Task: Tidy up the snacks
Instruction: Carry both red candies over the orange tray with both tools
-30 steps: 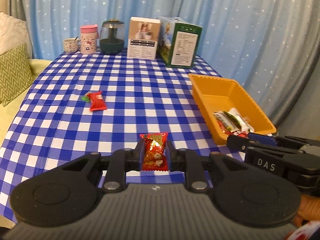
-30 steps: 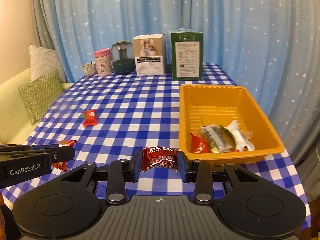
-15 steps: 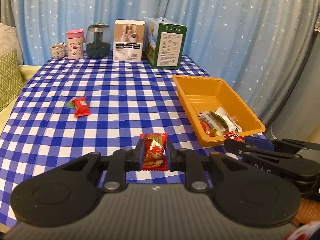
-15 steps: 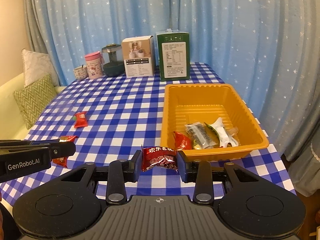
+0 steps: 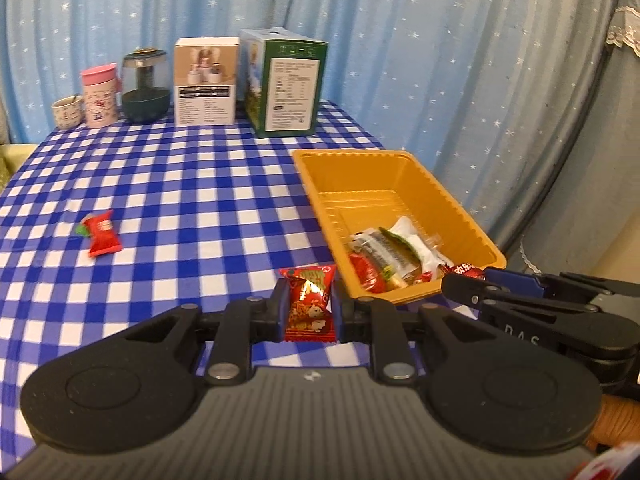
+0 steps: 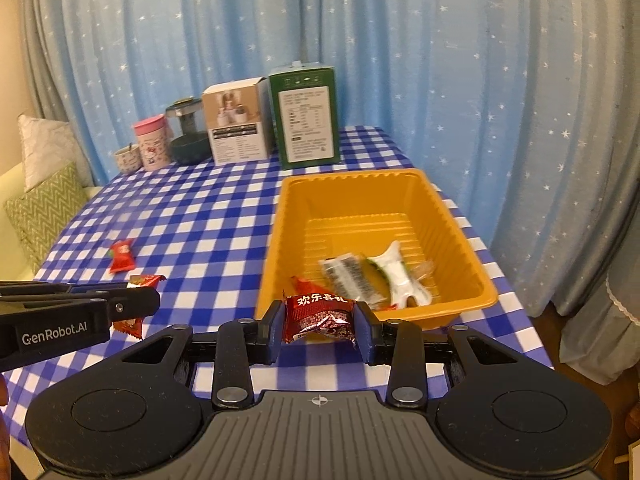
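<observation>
My left gripper (image 5: pixel 309 306) is shut on a red snack packet (image 5: pixel 309 300) held upright, just left of the orange tray's (image 5: pixel 400 176) near corner. My right gripper (image 6: pixel 319 320) is shut on a dark red snack packet (image 6: pixel 320 318) at the near rim of the orange tray (image 6: pixel 360 200). Several wrapped snacks (image 6: pixel 376 276) lie in the tray's near end. One red candy (image 5: pixel 102 233) remains on the checked cloth at the left. Each gripper also appears in the other's view: the right gripper (image 5: pixel 466 276) at the right, the left gripper (image 6: pixel 138 300) at the left.
At the table's far edge stand a green box (image 5: pixel 286 88), a white box (image 5: pixel 206 82), a dark glass jar (image 5: pixel 144 88), a pink tumbler (image 5: pixel 100 96) and a small cup (image 5: pixel 68 112). Blue starred curtains hang behind. A sofa with cushions (image 6: pixel 44 200) sits left of the table.
Both grippers have moved toward the right, nearer the orange tray, each still holding its packet. The tray now sits more central in both views.
</observation>
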`<move>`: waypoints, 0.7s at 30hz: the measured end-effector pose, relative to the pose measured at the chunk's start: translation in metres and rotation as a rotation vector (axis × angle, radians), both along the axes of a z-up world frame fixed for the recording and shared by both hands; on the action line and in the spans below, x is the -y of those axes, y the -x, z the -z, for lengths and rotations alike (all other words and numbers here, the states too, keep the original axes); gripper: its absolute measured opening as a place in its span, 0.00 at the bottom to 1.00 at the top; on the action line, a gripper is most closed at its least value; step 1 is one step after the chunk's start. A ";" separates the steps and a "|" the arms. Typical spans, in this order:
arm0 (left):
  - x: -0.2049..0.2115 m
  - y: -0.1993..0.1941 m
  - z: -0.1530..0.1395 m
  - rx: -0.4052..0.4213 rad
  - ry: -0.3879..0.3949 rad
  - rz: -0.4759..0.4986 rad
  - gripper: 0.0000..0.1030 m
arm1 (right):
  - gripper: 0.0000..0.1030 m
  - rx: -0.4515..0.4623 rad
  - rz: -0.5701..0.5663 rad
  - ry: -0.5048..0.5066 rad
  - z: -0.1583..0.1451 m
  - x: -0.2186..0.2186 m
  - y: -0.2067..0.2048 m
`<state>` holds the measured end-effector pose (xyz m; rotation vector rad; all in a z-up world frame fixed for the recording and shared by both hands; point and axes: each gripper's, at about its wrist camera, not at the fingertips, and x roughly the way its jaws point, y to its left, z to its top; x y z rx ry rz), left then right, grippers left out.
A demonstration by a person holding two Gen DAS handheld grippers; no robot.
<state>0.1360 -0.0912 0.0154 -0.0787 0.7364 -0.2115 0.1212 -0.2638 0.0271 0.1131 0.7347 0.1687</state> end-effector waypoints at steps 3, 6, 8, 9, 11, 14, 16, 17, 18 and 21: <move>0.012 -0.011 0.002 0.003 0.000 0.022 0.18 | 0.36 0.005 0.019 0.000 0.000 0.011 -0.008; 0.023 -0.023 0.003 0.004 -0.001 0.043 0.18 | 0.36 0.006 0.037 0.000 0.001 0.023 -0.016; 0.031 -0.032 0.005 0.003 -0.005 0.058 0.18 | 0.36 0.005 0.048 0.000 0.003 0.030 -0.022; 0.035 -0.036 0.006 0.002 -0.007 0.066 0.18 | 0.36 0.006 0.052 0.000 0.003 0.034 -0.025; 0.042 -0.044 0.009 -0.001 -0.009 0.080 0.18 | 0.36 0.008 0.059 0.002 0.004 0.041 -0.031; 0.052 -0.056 0.013 -0.006 -0.014 0.099 0.18 | 0.36 0.010 0.070 0.004 0.006 0.050 -0.041; 0.058 -0.064 0.015 -0.007 -0.018 0.112 0.18 | 0.36 0.009 0.074 0.002 0.008 0.055 -0.047; 0.061 -0.068 0.017 -0.009 -0.023 0.118 0.18 | 0.36 0.009 0.076 0.001 0.010 0.057 -0.050; 0.063 -0.071 0.018 -0.010 -0.024 0.123 0.18 | 0.36 0.008 0.078 0.001 0.011 0.059 -0.053; 0.070 -0.082 0.023 -0.013 -0.032 0.135 0.19 | 0.36 0.007 0.081 -0.005 0.015 0.063 -0.061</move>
